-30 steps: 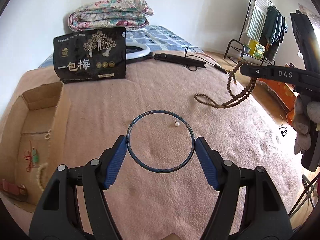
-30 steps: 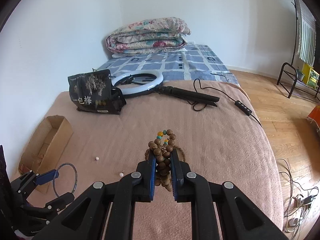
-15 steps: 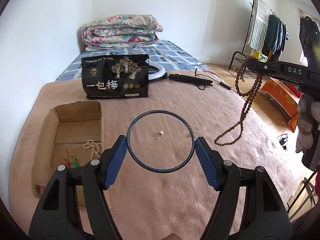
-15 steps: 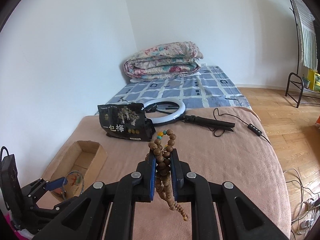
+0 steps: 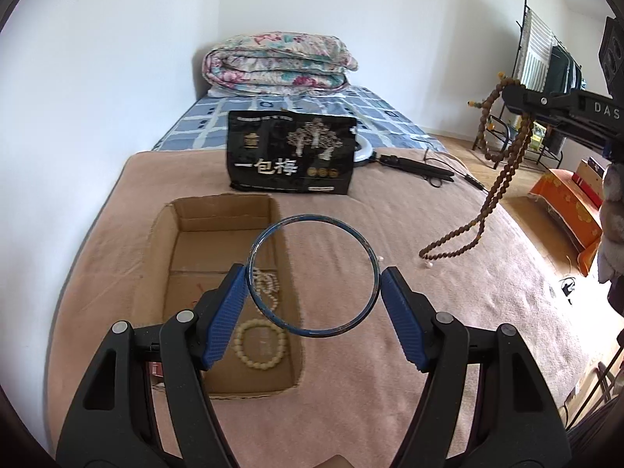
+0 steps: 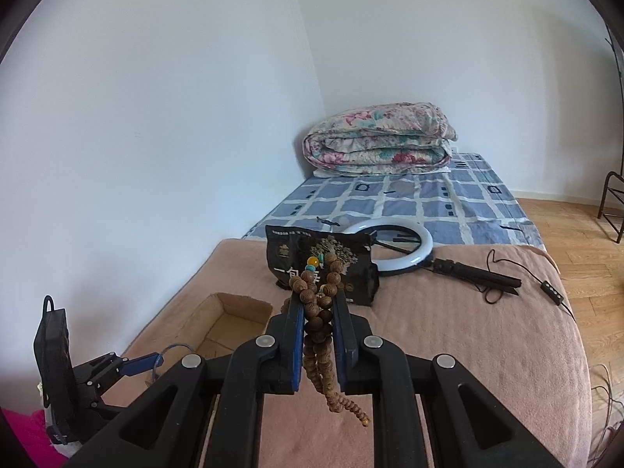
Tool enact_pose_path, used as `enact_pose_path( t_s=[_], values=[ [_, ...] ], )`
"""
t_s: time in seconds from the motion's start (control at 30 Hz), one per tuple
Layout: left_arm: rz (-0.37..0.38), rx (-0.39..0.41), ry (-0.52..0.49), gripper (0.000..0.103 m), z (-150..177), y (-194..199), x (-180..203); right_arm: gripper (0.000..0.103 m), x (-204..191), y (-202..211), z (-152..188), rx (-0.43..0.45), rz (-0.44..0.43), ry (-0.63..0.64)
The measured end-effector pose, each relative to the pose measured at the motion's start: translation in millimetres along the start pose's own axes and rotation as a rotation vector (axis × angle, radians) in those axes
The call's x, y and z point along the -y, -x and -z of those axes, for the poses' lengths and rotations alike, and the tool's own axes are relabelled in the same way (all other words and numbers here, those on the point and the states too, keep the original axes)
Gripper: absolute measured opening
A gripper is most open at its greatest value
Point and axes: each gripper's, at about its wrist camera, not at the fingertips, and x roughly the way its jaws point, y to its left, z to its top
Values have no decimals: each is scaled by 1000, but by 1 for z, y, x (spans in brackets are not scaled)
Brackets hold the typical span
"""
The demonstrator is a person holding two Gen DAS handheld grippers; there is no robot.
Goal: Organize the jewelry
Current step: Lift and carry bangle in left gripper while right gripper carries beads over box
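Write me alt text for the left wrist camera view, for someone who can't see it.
A left hand-held gripper grips a thin blue bangle over a pink blanket-covered bed, beside an open cardboard box holding pale bead bracelets. At right, the right hand-held gripper dangles a long brown bead necklace; a black snack bag stands behind the box.

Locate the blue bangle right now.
In the left wrist view the blue bangle is clamped between the left gripper pads, in the air at the right edge of the cardboard box.
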Motion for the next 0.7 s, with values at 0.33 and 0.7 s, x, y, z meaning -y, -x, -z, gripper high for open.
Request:
enact_pose_path(
  t_s=[0.33,0.7],
  values=[
    [-56,-2,81,72,4,6,-63,11,-47,-37,-27,-4,-64,53],
    [-69,-45,133,72,16,-10,-95,11,-98,-90,-48,-32,-114,110]
  ],
)
